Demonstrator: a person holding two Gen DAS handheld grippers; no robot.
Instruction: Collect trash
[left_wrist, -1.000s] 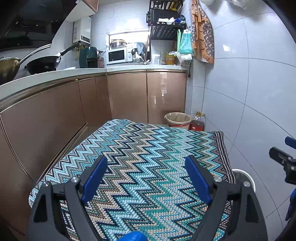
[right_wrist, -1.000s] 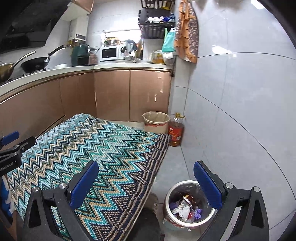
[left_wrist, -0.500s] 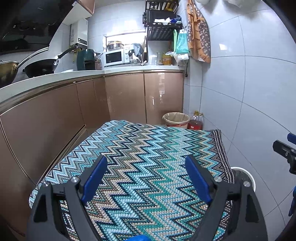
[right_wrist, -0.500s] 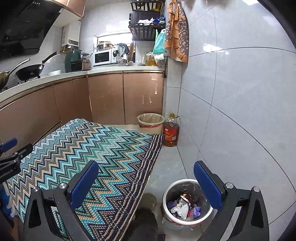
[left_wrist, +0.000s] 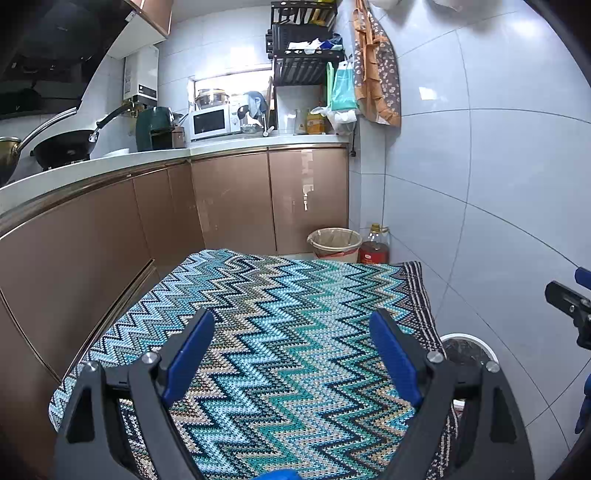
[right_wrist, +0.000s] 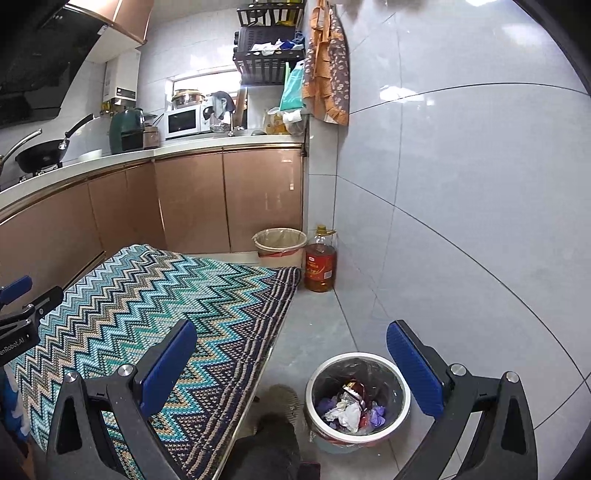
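Note:
A white-rimmed trash bin with a black liner stands on the floor beside the table and holds crumpled trash in white, purple and red. Its rim also shows in the left wrist view. My right gripper is open and empty, high above the table edge and the bin. My left gripper is open and empty above the zigzag-patterned tablecloth. No loose trash shows on the cloth.
A beige lined bin and a bottle of oil stand on the floor by the brown cabinets. A tiled wall runs close on the right. The counter holds a wok and a microwave.
Both grippers have drifted slightly, the view shifting a little left and back. Both stay open and empty. Nothing on the table or in the bin has moved.

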